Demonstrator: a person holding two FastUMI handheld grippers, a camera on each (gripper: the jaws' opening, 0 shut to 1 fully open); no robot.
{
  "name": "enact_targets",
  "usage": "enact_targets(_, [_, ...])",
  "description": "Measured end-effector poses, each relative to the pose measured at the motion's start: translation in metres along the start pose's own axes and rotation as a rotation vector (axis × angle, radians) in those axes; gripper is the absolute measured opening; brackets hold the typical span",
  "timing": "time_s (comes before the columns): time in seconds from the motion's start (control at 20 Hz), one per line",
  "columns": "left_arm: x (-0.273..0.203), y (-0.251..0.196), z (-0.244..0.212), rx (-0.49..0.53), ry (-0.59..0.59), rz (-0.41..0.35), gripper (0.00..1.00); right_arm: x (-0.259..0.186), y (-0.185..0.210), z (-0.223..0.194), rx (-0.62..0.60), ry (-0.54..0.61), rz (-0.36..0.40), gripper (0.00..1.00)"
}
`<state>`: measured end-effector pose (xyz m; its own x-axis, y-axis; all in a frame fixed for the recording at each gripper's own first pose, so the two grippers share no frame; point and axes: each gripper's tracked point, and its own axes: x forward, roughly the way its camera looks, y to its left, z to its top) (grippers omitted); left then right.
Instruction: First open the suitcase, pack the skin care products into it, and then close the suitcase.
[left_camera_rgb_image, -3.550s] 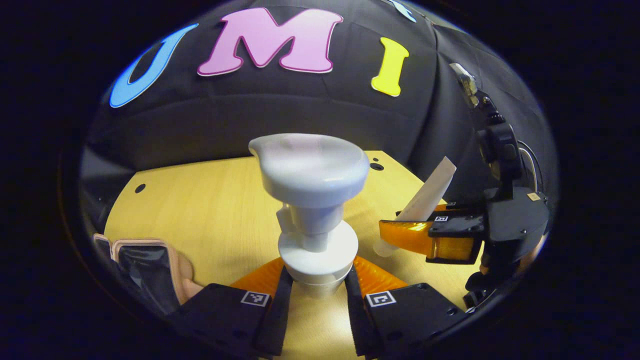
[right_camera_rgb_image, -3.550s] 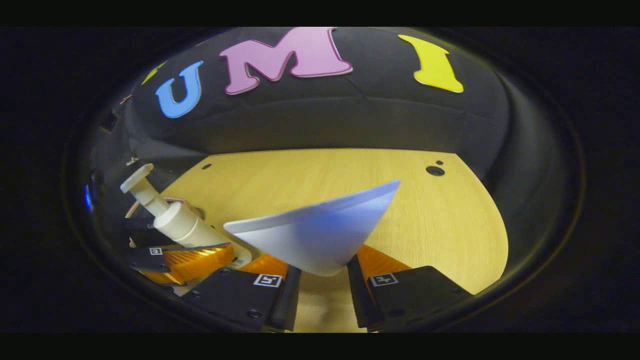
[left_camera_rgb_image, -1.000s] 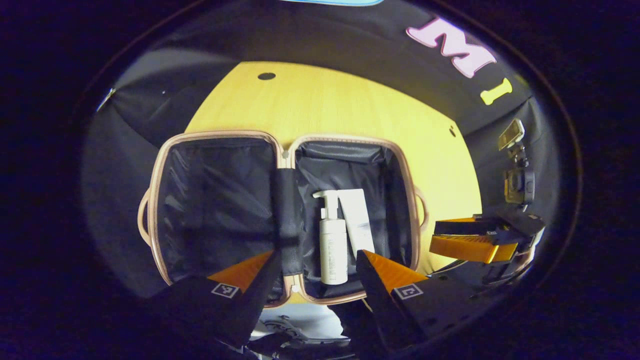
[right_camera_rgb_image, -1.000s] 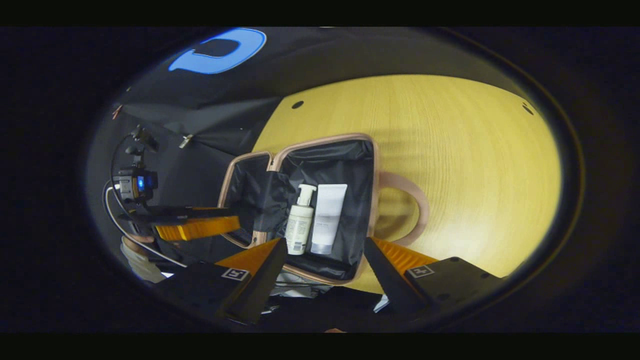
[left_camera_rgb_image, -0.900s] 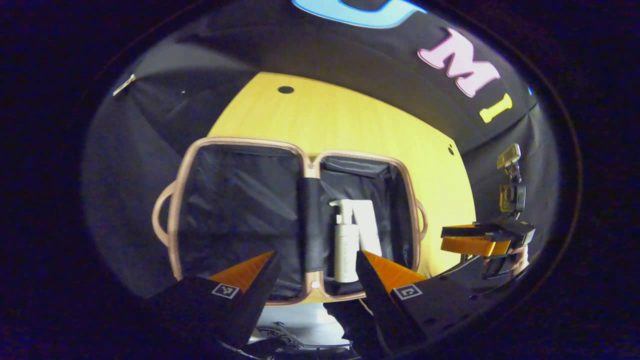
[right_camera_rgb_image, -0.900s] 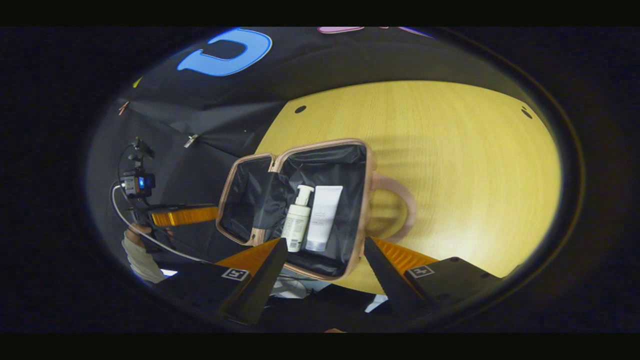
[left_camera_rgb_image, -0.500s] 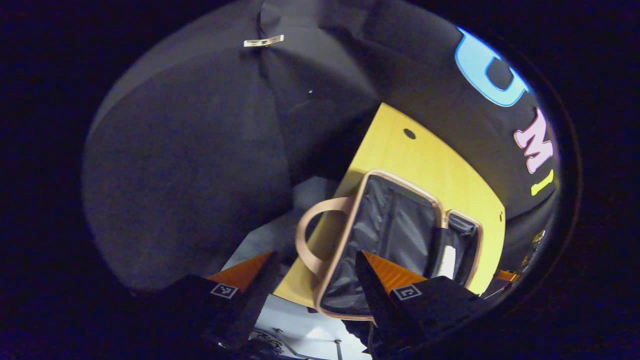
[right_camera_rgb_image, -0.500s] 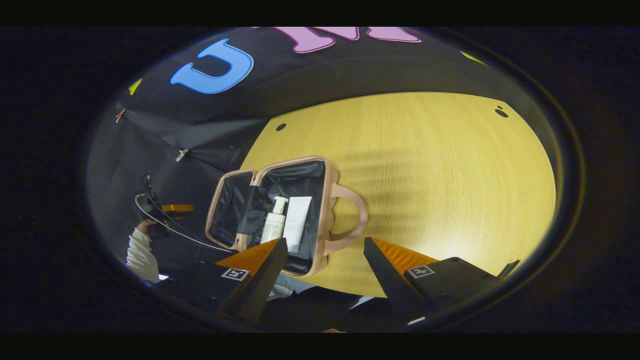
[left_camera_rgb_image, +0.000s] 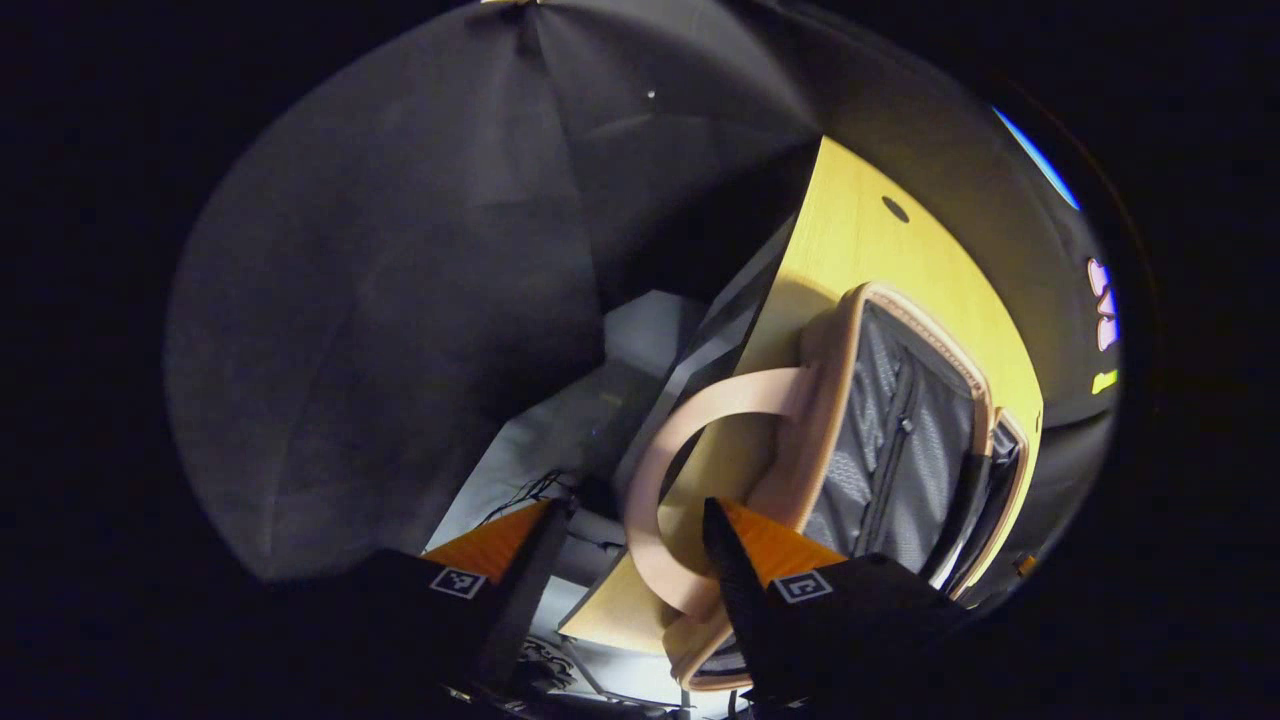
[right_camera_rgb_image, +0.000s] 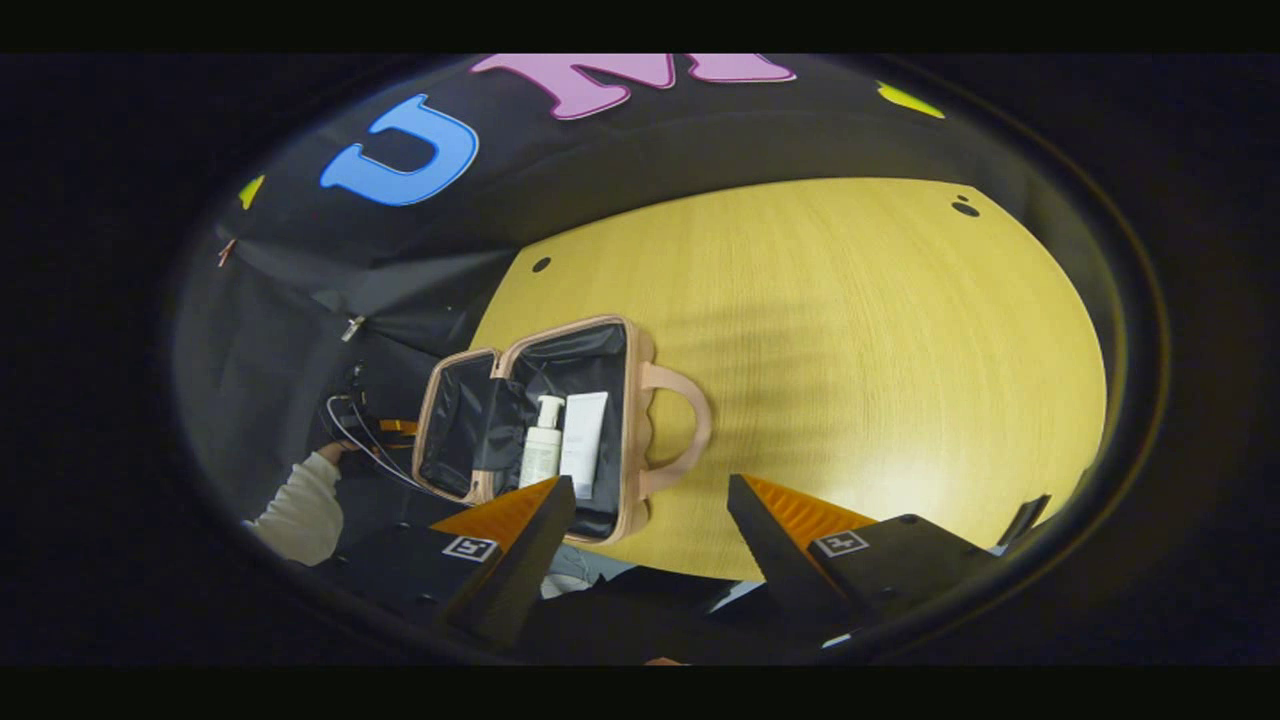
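The beige suitcase (right_camera_rgb_image: 634, 420) lies open on the wooden table, both black-lined halves up. A white pump bottle (right_camera_rgb_image: 541, 452) and a white tube (right_camera_rgb_image: 583, 440) lie side by side in its right half. My right gripper (right_camera_rgb_image: 650, 484) hovers open and empty, above and in front of the case. My left gripper (left_camera_rgb_image: 630, 508) is open, low at the case's left end. The looped handle (left_camera_rgb_image: 690, 410) of the suitcase (left_camera_rgb_image: 835, 400) curves between its fingertips; I cannot tell whether they touch it. In the right gripper view the left gripper (right_camera_rgb_image: 395, 427) shows small beside the left half.
The wooden table (right_camera_rgb_image: 850, 350) stretches wide to the right of the case, with small holes near its far edge. Its left edge (left_camera_rgb_image: 770, 300) runs just beside the handle. A white sleeve (right_camera_rgb_image: 300, 500) sits at the lower left. The case's right handle (right_camera_rgb_image: 690, 430) sticks out sideways.
The bottle and tube, held 3.5 s ago, now lie in the case. The left gripper has swung left and dropped close to the left handle. The right gripper has drawn back.
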<state>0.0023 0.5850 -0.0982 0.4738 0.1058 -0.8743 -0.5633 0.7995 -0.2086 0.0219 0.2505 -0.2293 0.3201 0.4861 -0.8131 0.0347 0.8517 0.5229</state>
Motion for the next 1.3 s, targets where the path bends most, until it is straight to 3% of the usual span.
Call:
enact_targets(0.1, [0.006,-0.006,0.001,-0.013,0.005,-0.008,0.81,-0.002,-0.003,-0.001,0.01,-0.005,-0.007,0.98])
enact_targets(0.25, [0.006,-0.009,0.005,-0.02,-0.012,0.005,0.24,-0.005,-0.005,0.0,0.034,-0.013,-0.014,0.98])
enact_targets(0.55, [-0.066,-0.037,0.027,0.019,-0.175,-0.094,0.06,0.0,0.008,0.011,0.011,-0.023,0.016,0.98])
enact_targets(0.75, [-0.137,-0.073,0.031,0.12,-0.297,-0.149,0.06,0.001,0.024,0.014,-0.014,-0.027,0.07,0.98])
enact_targets(0.85, [-0.175,-0.103,0.033,0.17,-0.357,-0.184,0.06,-0.001,0.029,0.015,-0.029,-0.033,0.091,0.98])
enact_targets(1.1, [-0.259,-0.2,0.011,0.255,-0.463,-0.365,0.06,-0.012,0.029,0.02,-0.028,-0.062,0.119,0.98])
enact_targets(1.3, [-0.286,-0.285,-0.025,0.348,-0.491,-0.469,0.06,-0.035,0.013,0.025,-0.037,-0.114,0.107,0.98])
